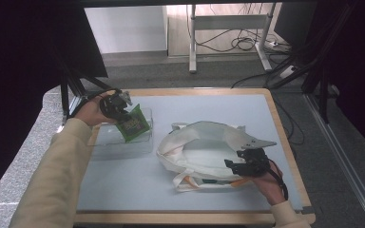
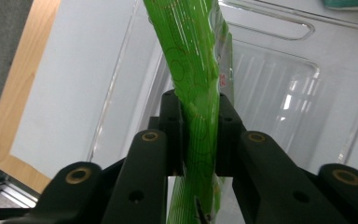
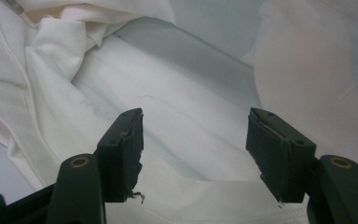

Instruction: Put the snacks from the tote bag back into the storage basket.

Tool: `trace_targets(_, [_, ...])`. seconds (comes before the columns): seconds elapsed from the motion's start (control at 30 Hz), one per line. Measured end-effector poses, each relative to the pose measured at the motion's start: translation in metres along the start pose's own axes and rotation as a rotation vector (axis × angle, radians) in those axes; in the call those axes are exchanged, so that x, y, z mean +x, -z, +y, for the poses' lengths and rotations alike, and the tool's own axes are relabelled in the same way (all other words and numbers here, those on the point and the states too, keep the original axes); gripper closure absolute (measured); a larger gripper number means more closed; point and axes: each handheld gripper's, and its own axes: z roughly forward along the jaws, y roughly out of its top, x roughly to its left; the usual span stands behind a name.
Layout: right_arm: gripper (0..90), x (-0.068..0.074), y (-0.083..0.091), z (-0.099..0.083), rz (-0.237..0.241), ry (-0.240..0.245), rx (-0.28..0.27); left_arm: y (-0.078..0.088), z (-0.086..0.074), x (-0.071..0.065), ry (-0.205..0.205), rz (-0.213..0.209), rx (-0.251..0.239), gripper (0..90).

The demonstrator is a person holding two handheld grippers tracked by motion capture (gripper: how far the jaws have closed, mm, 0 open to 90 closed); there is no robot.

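A green snack packet (image 1: 133, 124) hangs tilted over a clear plastic tray (image 1: 123, 147) at the table's left. My left gripper (image 1: 123, 117) is shut on its upper end. In the left gripper view the jaws (image 2: 198, 100) pinch the green packet (image 2: 191, 56) edge-on, with the clear tray (image 2: 279, 79) below it. A white cloth tote bag (image 1: 204, 142) lies crumpled right of centre. My right gripper (image 1: 231, 164) is at the bag's near right edge. In the right gripper view it (image 3: 196, 135) stands open, facing the white bag fabric (image 3: 168, 84), and the pads press on nothing.
A blue-grey mat (image 1: 123, 185) covers the table inside a wooden border (image 1: 285, 142). Beyond the table's far edge are grey floor, a desk frame (image 1: 192, 42) and loose cables (image 1: 240, 43). Dark stands flank both sides.
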Motion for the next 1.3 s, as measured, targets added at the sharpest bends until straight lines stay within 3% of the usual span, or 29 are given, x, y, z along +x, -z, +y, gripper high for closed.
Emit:
trace_targets(0.13, [36.7, 0.0, 0.0, 0.0, 0.0, 0.001, 0.004, -0.006, 0.008, -0.002, -0.021, 0.036, -0.005, 73.1])
trace_targets(0.33, [36.7, 0.0, 0.001, 0.0, 0.001, 0.003, 0.001, -0.009, 0.011, -0.003, -0.008, 0.086, -0.015, 68.1])
trace_targets(0.4, [36.7, -0.001, 0.001, -0.001, 0.002, -0.001, 0.001, -0.007, 0.011, -0.003, -0.013, 0.117, -0.021, 61.0])
trace_targets(0.57, [36.7, -0.002, 0.001, -0.001, 0.004, -0.002, 0.0, 0.006, 0.011, -0.002, 0.004, 0.176, -0.09, 48.7])
trace_targets(0.77, [36.6, -0.001, 0.001, 0.0, 0.006, -0.001, 0.005, 0.02, 0.012, -0.001, 0.014, 0.231, -0.149, 43.6])
trace_targets(0.87, [36.6, -0.001, 0.001, 0.0, 0.008, -0.002, 0.005, 0.025, 0.011, -0.001, 0.035, 0.238, -0.183, 42.2])
trace_targets(1.0, [36.6, -0.002, 0.001, 0.0, 0.008, -0.001, 0.006, 0.028, 0.009, -0.001, 0.068, 0.213, -0.205, 40.5])
trace_targets(1.3, [36.5, -0.001, 0.0, 0.0, 0.008, 0.003, 0.006, 0.033, 0.0, -0.008, 0.19, 0.174, -0.251, 39.6])
